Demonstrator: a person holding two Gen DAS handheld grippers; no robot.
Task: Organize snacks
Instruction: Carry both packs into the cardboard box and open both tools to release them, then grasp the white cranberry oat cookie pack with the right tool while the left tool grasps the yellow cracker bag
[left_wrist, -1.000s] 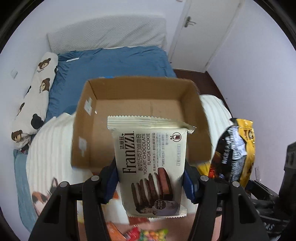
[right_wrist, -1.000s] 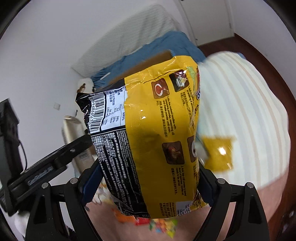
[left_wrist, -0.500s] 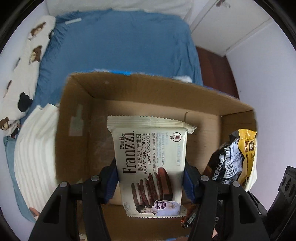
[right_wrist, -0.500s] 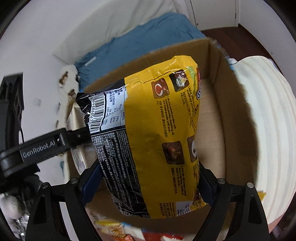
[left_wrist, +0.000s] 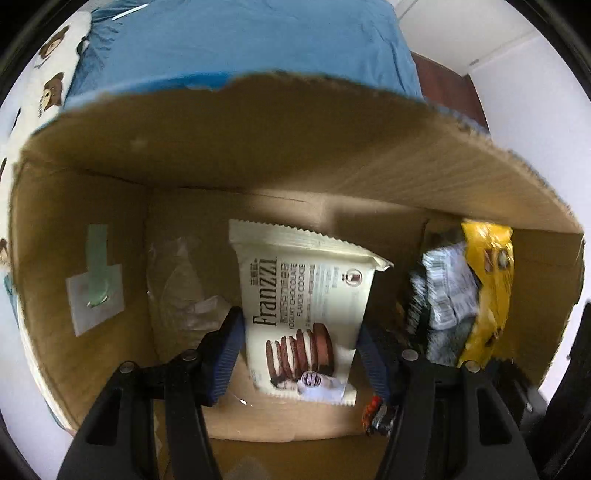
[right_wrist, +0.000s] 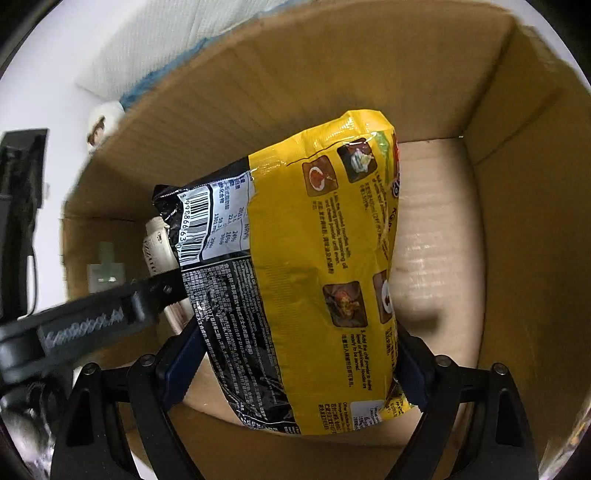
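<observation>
My left gripper is shut on a cream Franzzi cookie pack and holds it inside an open cardboard box, above the box floor. My right gripper is shut on a yellow and black noodle packet, also inside the box. The noodle packet shows at the right in the left wrist view. The cookie pack and the left gripper's arm show at the left in the right wrist view, beside the noodle packet.
The box stands on a bed with a blue sheet and a bear-print pillow. A taped label is on the box's left wall. A small colourful wrapper lies near the box's front edge.
Both grippers have moved forward and down into the box with their packs. The box walls now fill both views.
</observation>
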